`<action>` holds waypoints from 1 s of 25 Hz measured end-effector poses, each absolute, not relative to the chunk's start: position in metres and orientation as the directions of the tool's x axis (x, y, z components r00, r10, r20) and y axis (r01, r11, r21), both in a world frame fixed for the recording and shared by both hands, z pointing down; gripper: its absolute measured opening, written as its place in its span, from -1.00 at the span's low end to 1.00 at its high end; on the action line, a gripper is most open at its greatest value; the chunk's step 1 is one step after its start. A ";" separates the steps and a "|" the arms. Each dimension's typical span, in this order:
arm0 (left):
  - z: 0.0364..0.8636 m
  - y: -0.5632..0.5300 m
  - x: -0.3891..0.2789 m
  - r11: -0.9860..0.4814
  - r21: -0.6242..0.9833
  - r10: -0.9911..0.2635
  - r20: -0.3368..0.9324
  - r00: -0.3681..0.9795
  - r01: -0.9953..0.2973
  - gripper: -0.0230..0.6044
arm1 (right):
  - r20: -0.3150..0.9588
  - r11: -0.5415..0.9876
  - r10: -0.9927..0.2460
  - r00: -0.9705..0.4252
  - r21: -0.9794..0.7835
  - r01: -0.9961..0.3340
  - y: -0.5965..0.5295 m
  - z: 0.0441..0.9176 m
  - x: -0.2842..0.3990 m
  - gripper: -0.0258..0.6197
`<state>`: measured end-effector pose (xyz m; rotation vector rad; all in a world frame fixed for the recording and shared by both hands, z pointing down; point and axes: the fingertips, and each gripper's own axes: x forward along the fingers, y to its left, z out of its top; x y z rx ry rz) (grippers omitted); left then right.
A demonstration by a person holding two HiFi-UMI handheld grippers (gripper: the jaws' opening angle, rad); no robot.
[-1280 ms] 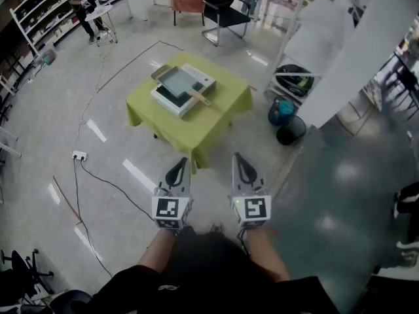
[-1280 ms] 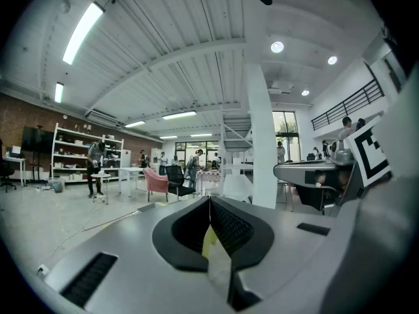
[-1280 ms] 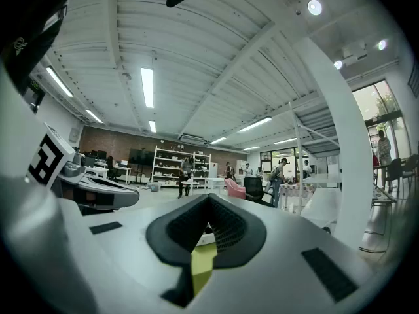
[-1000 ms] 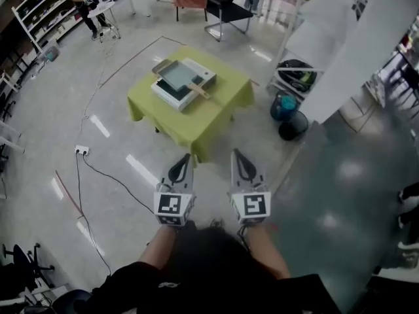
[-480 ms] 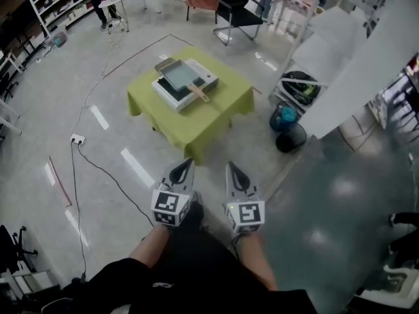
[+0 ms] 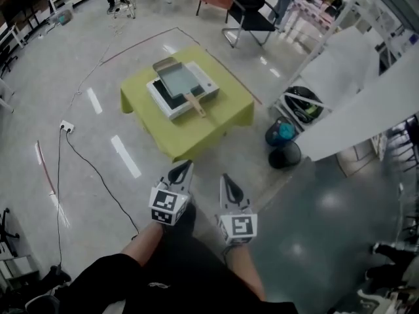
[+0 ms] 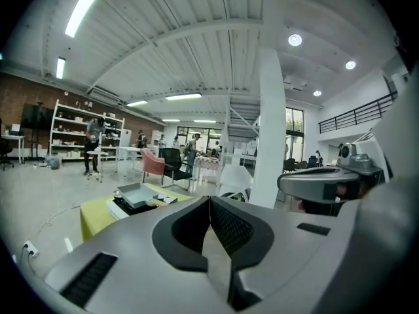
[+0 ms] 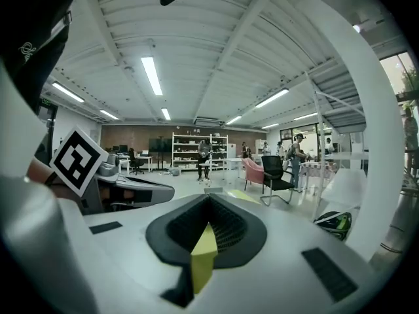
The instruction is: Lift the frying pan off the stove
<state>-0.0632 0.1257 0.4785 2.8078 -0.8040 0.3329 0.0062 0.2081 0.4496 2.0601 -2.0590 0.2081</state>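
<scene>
While the person stands on the grey floor well short of the table [image 6: 213, 120], both grippers hang close to the body, side by side and apart from each other. The left gripper [image 6: 184, 168] has its fingers pressed together tip to tip, with nothing between them, as the left gripper view [image 7: 209, 203] shows plainly. The right gripper [image 6: 226, 178] is likewise closed and empty, its fingers meeting at the tips in the right gripper view [image 8: 208, 203]. Neither touches anything. The rectangular frying pan [image 6: 175, 78] sits on the white portable stove [image 6: 167, 108] at the far side of the table's yellow-green cloth, with its wooden handle [image 6: 195, 103] pointing toward the near right. In the left gripper view the pan [image 7: 137, 191] shows far off to the left of the closed fingers. A black office chair [image 6: 251, 8] stands beyond the table.
</scene>
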 end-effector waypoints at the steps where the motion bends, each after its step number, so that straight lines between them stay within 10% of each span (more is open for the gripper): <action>1: 0.482 0.117 -0.054 -0.832 0.136 -0.490 0.274 0.827 -0.538 -0.78 | 0.265 0.010 -0.964 0.005 0.053 -0.999 0.198 0.452 0.014 -0.87; 25: 0.534 -0.016 0.045 -0.668 0.248 -0.594 0.390 0.703 -0.702 -0.79 | 0.415 0.385 -0.845 -0.337 0.035 -0.922 0.043 0.493 0.102 -0.87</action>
